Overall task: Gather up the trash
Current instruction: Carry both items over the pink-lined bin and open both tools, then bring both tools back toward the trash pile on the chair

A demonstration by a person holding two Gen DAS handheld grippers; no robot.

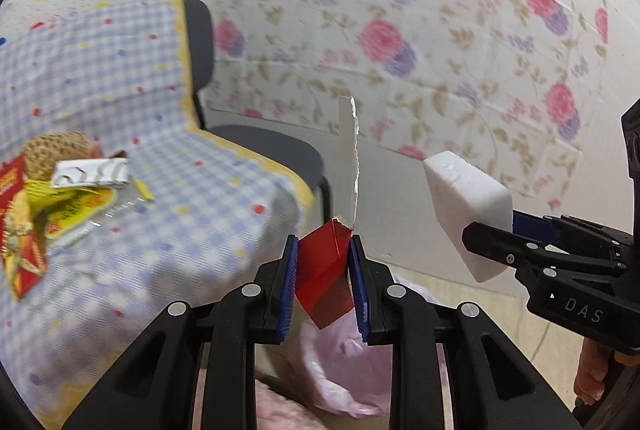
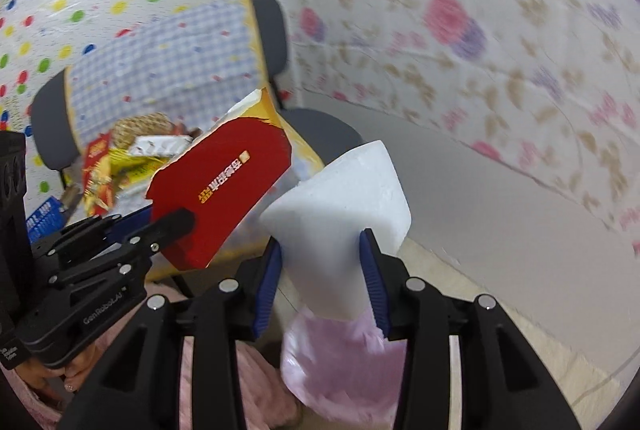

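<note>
Above the pink bag (image 2: 340,358), your left tongs (image 1: 323,270) grip a torn red carton (image 2: 224,193) and your right tongs (image 2: 324,286) hold a white foam block (image 2: 340,205). Judge both as light: the carton is thin and crushable, so grip its flat faces; the foam dents easily, so clamp its broad sides. The carton bears orange print, unreadable here. More wrappers (image 1: 60,197) remain on the desk (image 1: 160,230).

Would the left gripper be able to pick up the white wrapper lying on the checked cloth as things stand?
Probably not yet: the left gripper is shut on a red carton, so its jaws are occupied. The white wrapper itself lies uncovered on top of the checked cloth.
</note>
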